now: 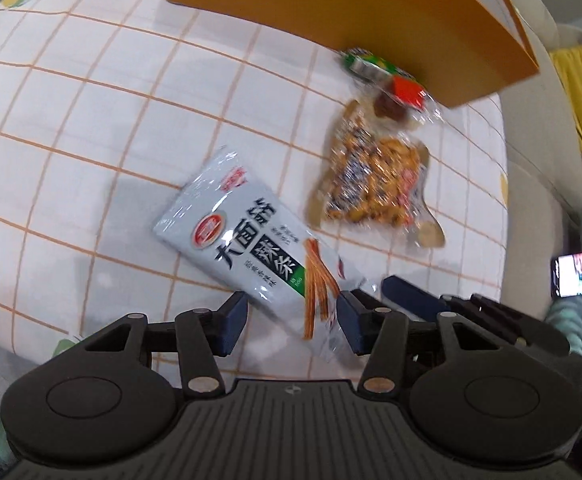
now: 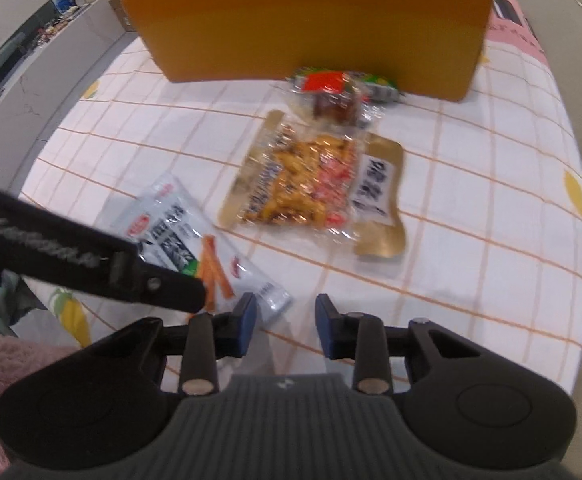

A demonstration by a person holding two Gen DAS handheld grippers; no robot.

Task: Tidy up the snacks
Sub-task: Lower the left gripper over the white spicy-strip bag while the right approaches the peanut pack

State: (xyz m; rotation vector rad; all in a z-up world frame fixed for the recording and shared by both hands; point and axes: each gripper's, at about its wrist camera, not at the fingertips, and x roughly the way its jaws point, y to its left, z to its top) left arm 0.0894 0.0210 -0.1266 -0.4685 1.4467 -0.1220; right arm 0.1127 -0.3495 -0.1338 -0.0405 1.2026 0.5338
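Two hand-held grippers hover low over a checked tablecloth [image 1: 91, 128] strewn with snacks, an orange box [image 2: 311, 20] standing open-topped at the far side. The left gripper [image 1: 291, 324] has its jaws spread wide around the near corner of a silver-grey packet [image 1: 247, 248], with no sign that they have closed on it; the right gripper [image 2: 285, 328] also stands open and holds nothing. The silver-grey packet lies flat just ahead of both tools. It looks light, thin and slick, a foil pouch likely to slide or crumple, so a pinch on the sealed bottom edge seems safest. Its label reads 大面筋 in bold black characters, with a red round logo and drawn orange sticks; the smaller print is too blurred to read. Beyond it lies a clear gold-edged bag [image 2: 315, 188] of fried pieces, its writing unreadable, and two small wrapped sweets [image 2: 339, 88] touch the orange box
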